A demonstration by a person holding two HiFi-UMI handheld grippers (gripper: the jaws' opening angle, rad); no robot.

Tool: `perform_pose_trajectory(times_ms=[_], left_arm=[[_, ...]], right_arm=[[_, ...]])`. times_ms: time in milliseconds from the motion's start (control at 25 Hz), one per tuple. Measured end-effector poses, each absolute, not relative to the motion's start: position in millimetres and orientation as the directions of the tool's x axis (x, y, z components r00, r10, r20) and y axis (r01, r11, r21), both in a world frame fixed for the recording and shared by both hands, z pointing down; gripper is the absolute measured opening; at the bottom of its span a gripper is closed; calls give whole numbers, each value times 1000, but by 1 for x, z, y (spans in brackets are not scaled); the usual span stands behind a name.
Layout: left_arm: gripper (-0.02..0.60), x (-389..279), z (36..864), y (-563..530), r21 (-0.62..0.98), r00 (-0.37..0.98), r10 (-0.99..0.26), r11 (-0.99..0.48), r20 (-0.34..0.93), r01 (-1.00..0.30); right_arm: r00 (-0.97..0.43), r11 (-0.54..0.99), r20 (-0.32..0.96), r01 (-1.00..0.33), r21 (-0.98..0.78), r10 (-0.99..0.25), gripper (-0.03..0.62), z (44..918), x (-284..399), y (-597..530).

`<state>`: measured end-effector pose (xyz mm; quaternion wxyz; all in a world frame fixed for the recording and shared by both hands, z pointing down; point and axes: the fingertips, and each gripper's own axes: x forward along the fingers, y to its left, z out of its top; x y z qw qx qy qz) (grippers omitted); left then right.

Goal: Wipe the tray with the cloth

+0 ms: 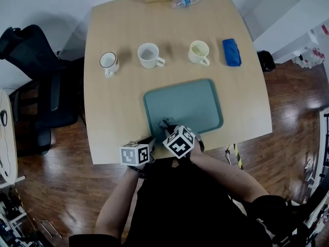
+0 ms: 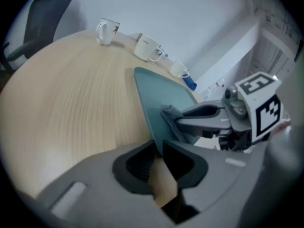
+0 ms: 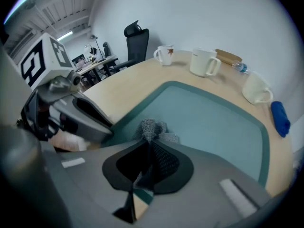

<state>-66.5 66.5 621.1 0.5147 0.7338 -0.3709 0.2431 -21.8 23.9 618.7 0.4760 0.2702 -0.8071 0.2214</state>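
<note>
The right gripper (image 3: 148, 146) is clamped on the grey cloth (image 3: 153, 128), which lies at the near left corner of the tray (image 1: 195, 99). The left gripper (image 2: 159, 148) pinches the tray's near rim. Wiping appears barely begun, and most of the surface remains. The mugs (image 1: 150, 55), blue bundle (image 1: 231, 52) and bottle (image 1: 185, 1) stand beyond the tray on the desk (image 1: 113, 117), clear of the stroke.

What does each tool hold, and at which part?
The right tool pinches the cloth at a bunched fold; the left tool grips the tray by its near rim.
</note>
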Motion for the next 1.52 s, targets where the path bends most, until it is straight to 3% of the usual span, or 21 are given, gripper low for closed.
perform_pose_trajectory(times_ms=[360, 520, 800, 1200, 1520], left_arm=[[63, -67, 621, 67, 580, 607, -286, -180, 742, -794], [62, -68, 618, 64, 557, 583, -282, -175, 762, -812], [58, -63, 620, 64, 602, 619, -287, -155, 731, -784], [55, -63, 621, 65, 630, 642, -287, -145, 711, -763], [52, -62, 621, 64, 657, 662, -291, -131, 691, -743]], right_arm=[[-125, 540, 930, -837, 88, -346, 29, 620, 189, -1], [-90, 498, 926, -860, 114, -366, 28, 616, 228, -10], [-189, 516, 921, -856, 15, -340, 28, 620, 170, 4], [-395, 808, 895, -584, -71, -207, 28, 617, -25, 50], [-470, 875, 876, -465, -135, -114, 26, 619, -60, 61]])
